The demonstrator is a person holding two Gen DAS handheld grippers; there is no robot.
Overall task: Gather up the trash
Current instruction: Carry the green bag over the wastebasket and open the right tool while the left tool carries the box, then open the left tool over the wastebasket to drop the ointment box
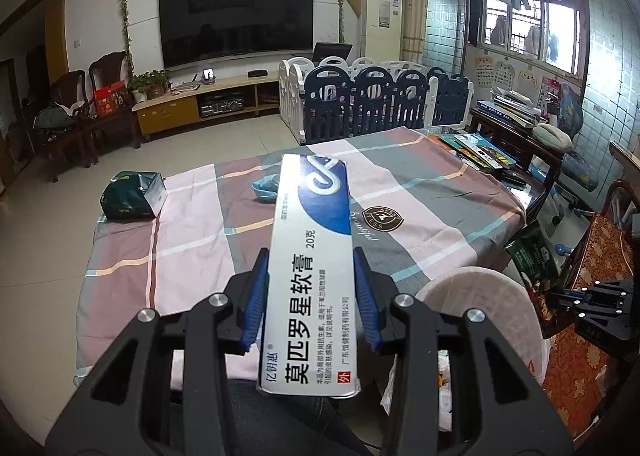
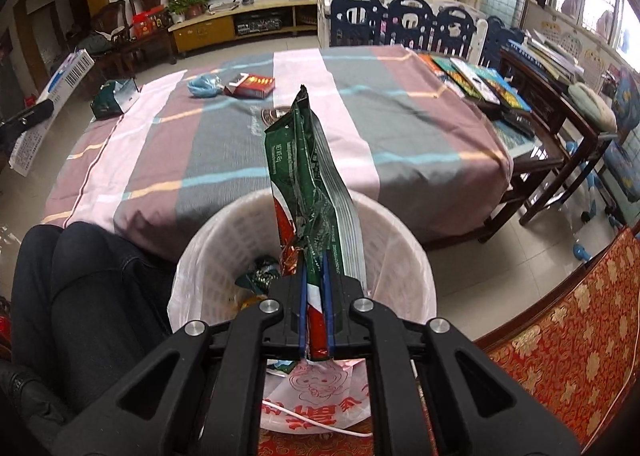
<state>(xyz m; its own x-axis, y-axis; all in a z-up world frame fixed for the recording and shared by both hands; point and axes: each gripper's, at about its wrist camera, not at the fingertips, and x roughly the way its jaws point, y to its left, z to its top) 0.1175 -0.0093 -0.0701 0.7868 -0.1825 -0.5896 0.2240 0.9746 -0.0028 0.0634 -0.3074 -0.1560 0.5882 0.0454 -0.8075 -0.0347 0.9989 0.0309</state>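
My left gripper (image 1: 310, 276) is shut on a white and blue ointment box (image 1: 310, 256) and holds it above the table's near edge, left of the white trash basket (image 1: 480, 288). My right gripper (image 2: 315, 288) is shut on a green snack wrapper (image 2: 308, 184) and holds it upright over the white trash basket (image 2: 208, 256), which holds several wrappers and a plastic bag. On the striped tablecloth (image 2: 400, 128) lie a red cigarette pack (image 2: 250, 86), a blue crumpled bag (image 2: 204, 86) and a green bag (image 2: 114, 98) at the far left corner.
My legs in dark trousers (image 2: 80, 288) are left of the basket. Books (image 2: 476, 82) lie along the table's right edge. A dark wooden side table (image 2: 560, 96) and a red patterned seat (image 2: 560, 336) stand at the right. A playpen fence (image 2: 400, 24) is behind the table.
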